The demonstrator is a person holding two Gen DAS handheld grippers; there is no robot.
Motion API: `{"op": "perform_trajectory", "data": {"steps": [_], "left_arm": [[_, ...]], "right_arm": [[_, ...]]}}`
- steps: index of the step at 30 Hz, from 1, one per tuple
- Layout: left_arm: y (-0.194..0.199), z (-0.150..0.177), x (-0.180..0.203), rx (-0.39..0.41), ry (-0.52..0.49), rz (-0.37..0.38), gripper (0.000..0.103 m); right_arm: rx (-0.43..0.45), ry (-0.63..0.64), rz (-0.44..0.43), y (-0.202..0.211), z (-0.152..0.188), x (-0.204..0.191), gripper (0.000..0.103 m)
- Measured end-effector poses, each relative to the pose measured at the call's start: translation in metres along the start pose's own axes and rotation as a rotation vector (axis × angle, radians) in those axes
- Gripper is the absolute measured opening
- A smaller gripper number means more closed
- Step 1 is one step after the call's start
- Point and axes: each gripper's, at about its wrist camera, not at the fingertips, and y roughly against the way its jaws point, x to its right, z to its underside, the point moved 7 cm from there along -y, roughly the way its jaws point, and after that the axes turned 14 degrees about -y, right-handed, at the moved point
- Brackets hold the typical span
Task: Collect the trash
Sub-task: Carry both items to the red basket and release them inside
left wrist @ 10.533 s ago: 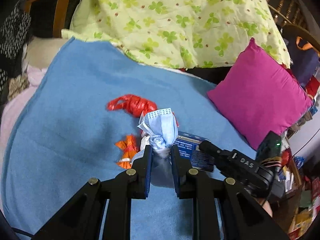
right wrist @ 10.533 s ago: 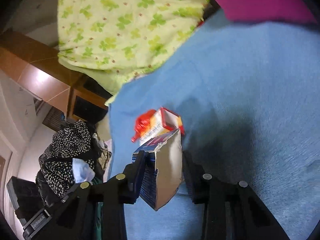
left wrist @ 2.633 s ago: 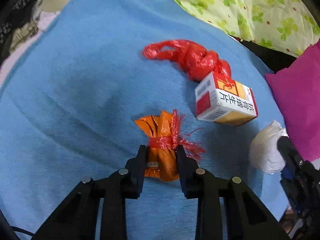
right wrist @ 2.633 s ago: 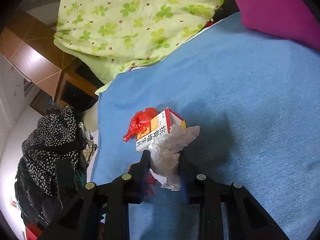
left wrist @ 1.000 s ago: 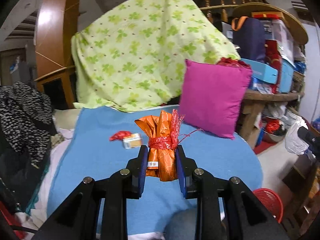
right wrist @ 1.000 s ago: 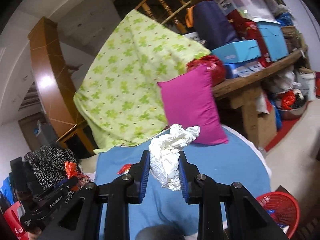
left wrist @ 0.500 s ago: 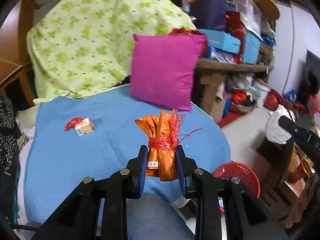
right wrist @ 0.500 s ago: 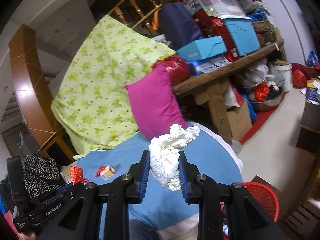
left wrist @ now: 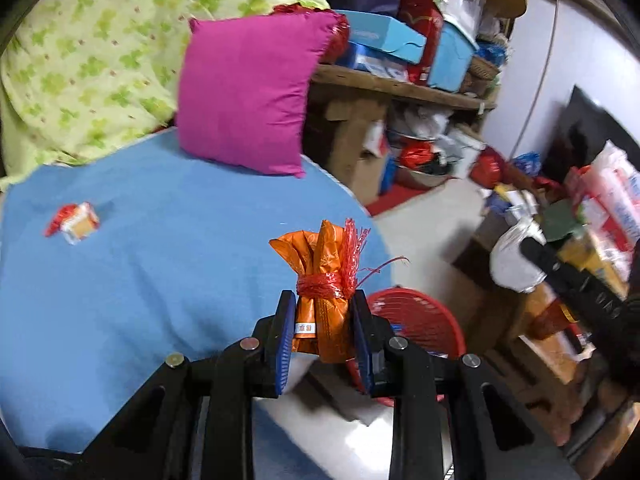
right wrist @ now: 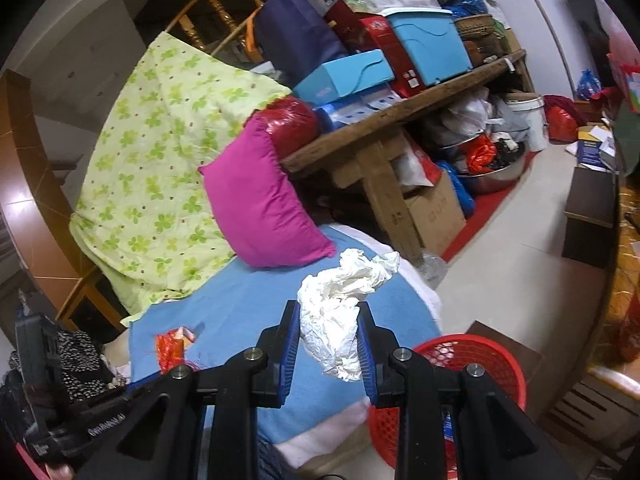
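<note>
My left gripper (left wrist: 323, 320) is shut on an orange wrapper bundle (left wrist: 320, 280) tied with red netting, held in the air over the bed's edge. The red mesh trash basket (left wrist: 416, 320) stands on the floor just beyond and below it. My right gripper (right wrist: 329, 340) is shut on a crumpled white tissue (right wrist: 340, 308), above the bed edge and left of the basket (right wrist: 480, 364). A small red and white box with a red bag (left wrist: 74, 222) lies on the blue blanket (left wrist: 160, 248); it also shows in the right wrist view (right wrist: 174, 344).
A magenta pillow (left wrist: 248, 92) leans on a green clover quilt (left wrist: 88, 52). A wooden bench (right wrist: 384, 128) stacked with boxes stands behind the bed, with a cardboard box (right wrist: 434, 212) and clutter under it. The floor (right wrist: 500, 276) is pale tile.
Both grippers have swung right, off the bed toward the red basket, still holding the bundle and the tissue. The basket is now closer and larger in both views.
</note>
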Motion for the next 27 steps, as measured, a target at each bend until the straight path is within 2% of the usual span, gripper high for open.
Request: {"op": "perform_trajectory", "data": {"steps": [6,12,16,21,27], "left_arm": [[-0.027,-0.006,0.018,-0.051,-0.044,0.063,0.029],[-0.069,0.001,0.053,-0.115,-0.082,0.196,0.029],[-0.092,0.009,0.070,-0.136,-0.109,0.218,0.029],[-0.119,0.013,0.084,-0.199,-0.133,0.242,0.029],[-0.147,0.011,0.095,-0.258,-0.143,0.259,0.029]], "right_arm": [[-0.022,-0.042,0.041,-0.001,0.009,0.022,0.029],[-0.097,-0.151,0.100,-0.022,0.026,0.070,0.029],[-0.149,-0.217,0.137,-0.037,0.045,0.099,0.029],[-0.148,-0.242,0.173,-0.042,0.048,0.118,0.029],[-0.129,-0.280,0.172,-0.044,0.044,0.123,0.029]]}}
